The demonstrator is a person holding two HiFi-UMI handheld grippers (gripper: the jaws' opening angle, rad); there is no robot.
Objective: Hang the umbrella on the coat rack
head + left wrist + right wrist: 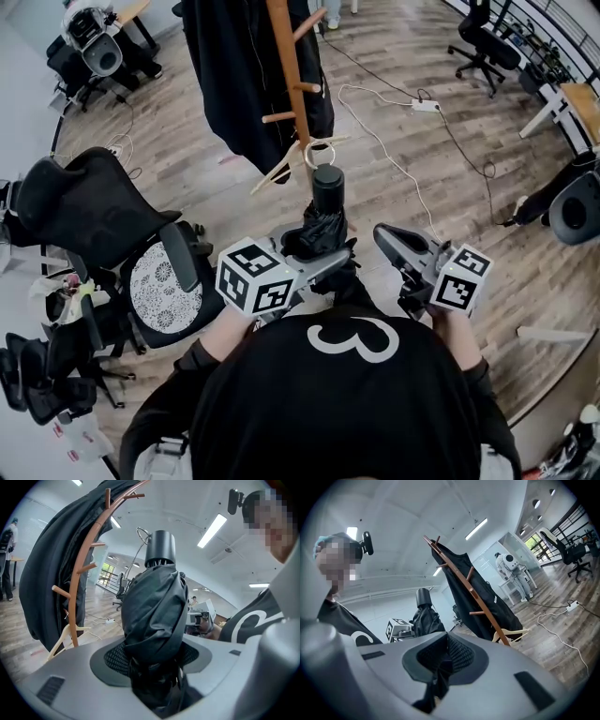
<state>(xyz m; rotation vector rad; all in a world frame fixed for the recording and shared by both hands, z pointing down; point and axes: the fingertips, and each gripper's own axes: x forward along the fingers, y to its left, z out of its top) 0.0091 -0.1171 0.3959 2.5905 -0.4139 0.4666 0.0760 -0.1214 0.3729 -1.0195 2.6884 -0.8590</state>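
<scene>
A folded black umbrella (323, 225) stands upright, its cylindrical handle (328, 183) on top with a thin metal loop above it. My left gripper (323, 253) is shut on the umbrella's (154, 611) lower body, which fills the left gripper (154, 667) view. The wooden coat rack (289, 66) stands just ahead with a black coat (234, 75) on it; its pole (86, 559) lies left of the umbrella. My right gripper (389, 239) hovers to the right, apart from the umbrella (424, 618). The right gripper (440, 663) is shut, with a black fabric strip pinched between its pads.
A wooden hanger (281, 164) hangs low on the rack. A black office chair (94, 216) and a patterned seat (164, 281) stand at the left. A white cable and power strip (424, 105) lie on the wood floor at the right, more chairs (483, 42) beyond.
</scene>
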